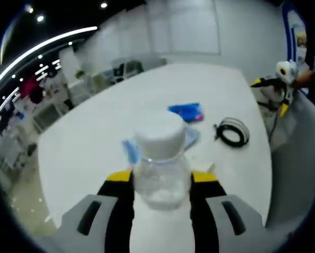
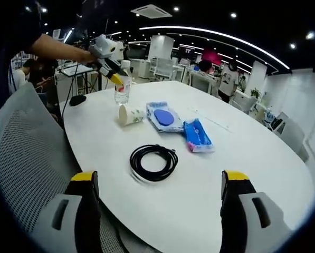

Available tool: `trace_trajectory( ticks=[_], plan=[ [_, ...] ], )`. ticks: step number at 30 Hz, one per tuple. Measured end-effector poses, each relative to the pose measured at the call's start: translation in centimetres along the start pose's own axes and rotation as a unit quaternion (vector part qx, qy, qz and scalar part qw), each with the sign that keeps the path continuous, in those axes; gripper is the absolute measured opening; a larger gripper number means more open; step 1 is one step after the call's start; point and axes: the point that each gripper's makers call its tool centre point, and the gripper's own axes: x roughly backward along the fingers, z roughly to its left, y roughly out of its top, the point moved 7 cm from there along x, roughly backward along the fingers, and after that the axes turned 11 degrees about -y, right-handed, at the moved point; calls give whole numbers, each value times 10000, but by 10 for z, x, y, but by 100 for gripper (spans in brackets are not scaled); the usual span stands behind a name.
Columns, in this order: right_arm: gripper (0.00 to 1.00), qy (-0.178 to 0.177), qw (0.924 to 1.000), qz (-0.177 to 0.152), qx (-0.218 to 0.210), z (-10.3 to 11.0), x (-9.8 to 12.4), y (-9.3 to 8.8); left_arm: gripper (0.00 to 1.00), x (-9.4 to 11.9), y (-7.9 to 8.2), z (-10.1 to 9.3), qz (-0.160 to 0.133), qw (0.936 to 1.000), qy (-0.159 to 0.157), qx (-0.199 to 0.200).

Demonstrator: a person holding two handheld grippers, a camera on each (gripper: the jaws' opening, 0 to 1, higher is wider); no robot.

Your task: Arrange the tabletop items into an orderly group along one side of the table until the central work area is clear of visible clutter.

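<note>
While the left gripper [image 1: 161,184] pinches a clear bottle [image 1: 161,166] upright between its jaws, the right gripper [image 2: 160,203] hangs spread above the table [image 2: 263,158] edge. A black cable coil [image 2: 153,161] lies just ahead of it.

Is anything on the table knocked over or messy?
Yes. The paper cup lies tipped on its side near the table's edge, beside the blue pouch. I see no spill around it. The black cable is neatly coiled, and the left tongs hold the bottle upright.
</note>
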Motion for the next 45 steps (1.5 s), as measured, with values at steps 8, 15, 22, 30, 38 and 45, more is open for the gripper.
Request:
trace_trajectory(
  ticks=[8,15,22,30,38,45],
  plan=[
    [94,-1,10000,22,-19,-1,-1,0,37,-12,-9,19,-34,9993,312,224],
    [94,11,10000,40,0,0,-1,-1,37,-18,-19,30,-136,9975,495,484],
    [94,-31,10000,39,0,-1,-1,-1,37,-20,-16,34,-234,9973,578,393],
    [94,-66,10000,24,25,-1,-1,-1,38,-18,-21,39,-199,9971,539,506],
    [94,-81,10000,24,10,-1,-1,-1,38,-18,-31,38,-50,9957,548,744],
    [93,-99,9999,51,-13,-2,-2,-2,45,-15,-37,31,-568,9788,1096,1636]
  ],
)
